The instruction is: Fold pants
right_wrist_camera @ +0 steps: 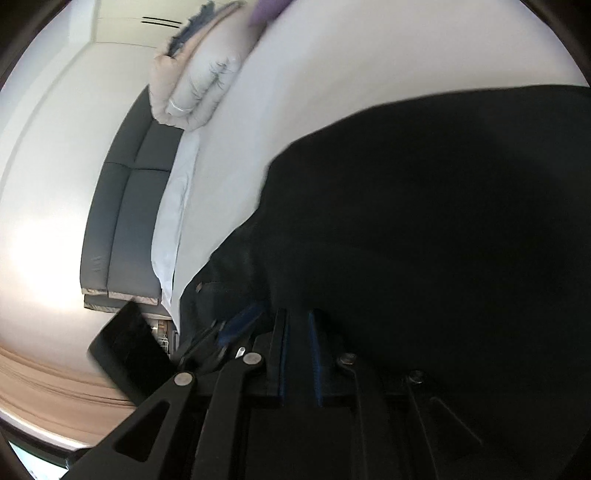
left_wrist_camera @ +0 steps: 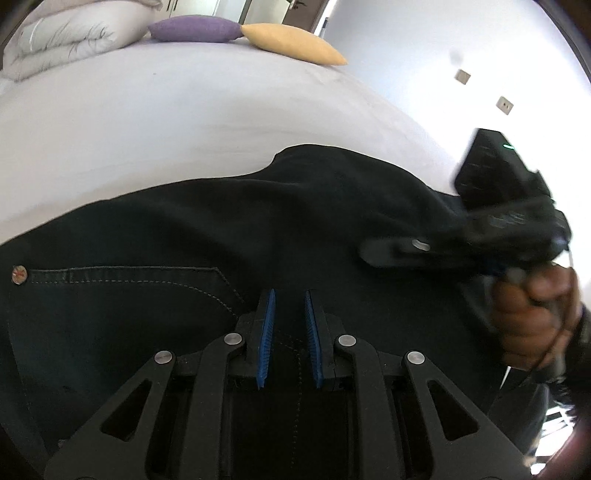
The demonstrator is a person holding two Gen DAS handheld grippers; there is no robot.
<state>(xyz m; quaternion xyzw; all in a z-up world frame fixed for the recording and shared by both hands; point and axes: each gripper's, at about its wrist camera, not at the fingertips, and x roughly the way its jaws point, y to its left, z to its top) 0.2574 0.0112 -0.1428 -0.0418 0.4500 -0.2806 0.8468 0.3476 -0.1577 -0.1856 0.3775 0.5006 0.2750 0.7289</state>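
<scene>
Black pants [left_wrist_camera: 184, 229] lie spread on the pale bed [left_wrist_camera: 184, 110], with a metal rivet [left_wrist_camera: 19, 275] and pocket stitching at the left. My left gripper [left_wrist_camera: 290, 295] rests on them near the pocket, its blue pads drawn close on a ridge of the dark cloth. A hand [left_wrist_camera: 532, 314] holds the right tool over the right end of the pants. In the right wrist view the pants [right_wrist_camera: 443, 221] fill the right side. My right gripper [right_wrist_camera: 297, 314] is drawn in over them, dim and blurred, and no pinched cloth shows. The left gripper [right_wrist_camera: 236, 325] is just to its left.
A folded white duvet [left_wrist_camera: 66, 33], a purple pillow [left_wrist_camera: 195, 27] and a yellow pillow [left_wrist_camera: 291, 42] sit at the far end of the bed. A white wall with switch plates [left_wrist_camera: 461, 76] is on the right. A grey padded panel [right_wrist_camera: 125, 206] stands beside the bed edge.
</scene>
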